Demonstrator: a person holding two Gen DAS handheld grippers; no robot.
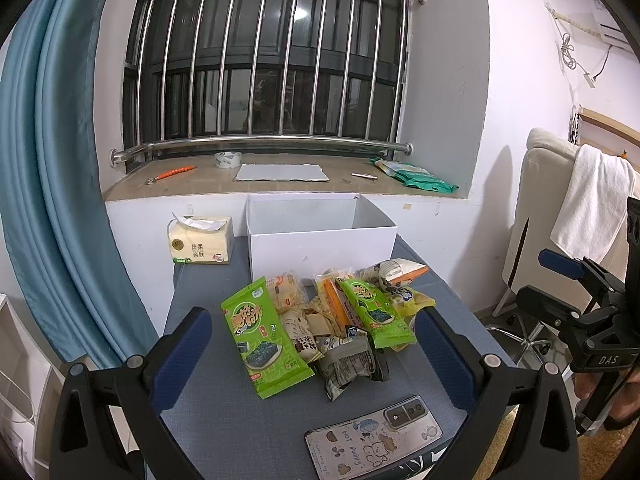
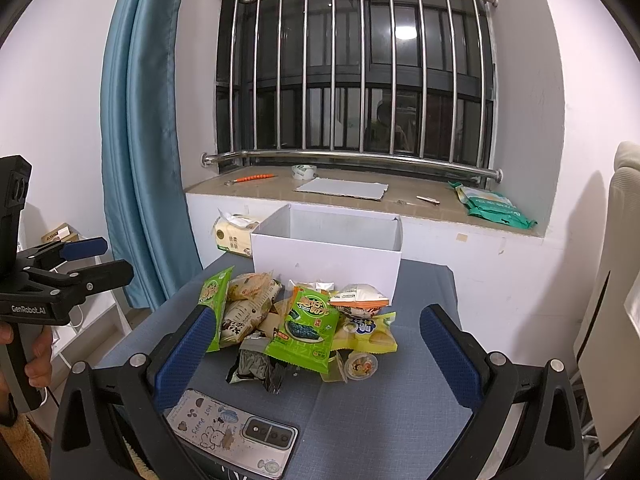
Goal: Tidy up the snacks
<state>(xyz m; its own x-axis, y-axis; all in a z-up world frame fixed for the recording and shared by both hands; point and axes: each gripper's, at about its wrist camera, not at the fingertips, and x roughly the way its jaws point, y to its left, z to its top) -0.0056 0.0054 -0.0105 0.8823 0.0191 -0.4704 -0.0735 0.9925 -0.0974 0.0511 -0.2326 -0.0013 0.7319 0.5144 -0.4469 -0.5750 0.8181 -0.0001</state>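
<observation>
I judged the job not yet started: the box (image 1: 320, 236) at twelve o'clock on the table (image 1: 248, 420) showed only bare inner walls, though its floor was hidden, and the whole pile of snacks (image 1: 320, 320) lay loose just in front of it. The table's side edges ran close past the pile at three and nine, while clear cloth lay at six, apart from a phone (image 1: 374, 436) near that edge. My left gripper (image 1: 312, 344) and right gripper (image 2: 320, 344) both hovered over that near side, spread wide and holding nothing.
</observation>
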